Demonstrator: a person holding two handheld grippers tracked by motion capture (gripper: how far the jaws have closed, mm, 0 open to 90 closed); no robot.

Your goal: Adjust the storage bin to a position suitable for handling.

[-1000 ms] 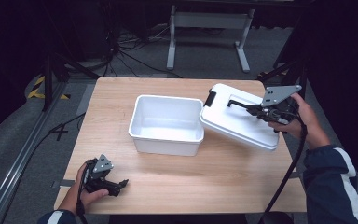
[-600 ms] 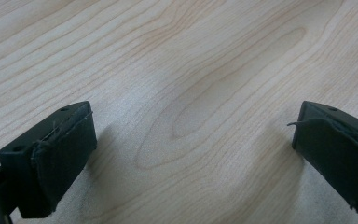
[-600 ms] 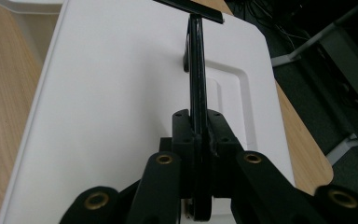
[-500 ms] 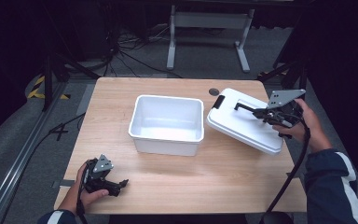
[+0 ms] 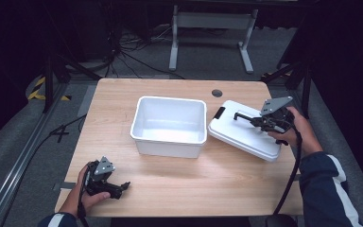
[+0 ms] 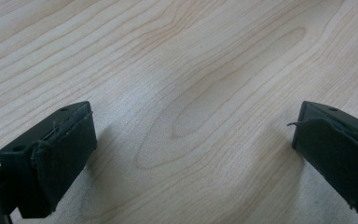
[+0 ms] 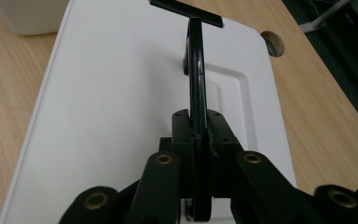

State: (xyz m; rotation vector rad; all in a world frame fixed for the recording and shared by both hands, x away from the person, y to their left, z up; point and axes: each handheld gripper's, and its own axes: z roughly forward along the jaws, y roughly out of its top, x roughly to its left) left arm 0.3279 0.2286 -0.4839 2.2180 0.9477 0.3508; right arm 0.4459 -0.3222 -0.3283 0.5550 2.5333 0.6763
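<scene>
A white lid (image 5: 238,137) with a black handle (image 5: 244,116) lies low over the table just right of the open white bin (image 5: 169,100). My right gripper (image 5: 256,121) is shut on that handle, coming in from the right. In the right gripper view its jaws pinch the thin black handle (image 7: 196,70) above the lid (image 7: 112,102). I cannot tell whether the lid rests fully on the table. My left gripper (image 5: 122,187) sits at the table's front left, open, with bare wood between its fingers (image 6: 56,158).
The wooden table (image 5: 179,184) has a round cable hole (image 5: 217,93) behind the lid. A corner of the bin (image 7: 28,14) shows beside the lid. A cable trails from the right gripper over the table's front right edge.
My right gripper has come down and slightly nearer with the lid, which now sits lower beside the bin. The left gripper has stayed put.
</scene>
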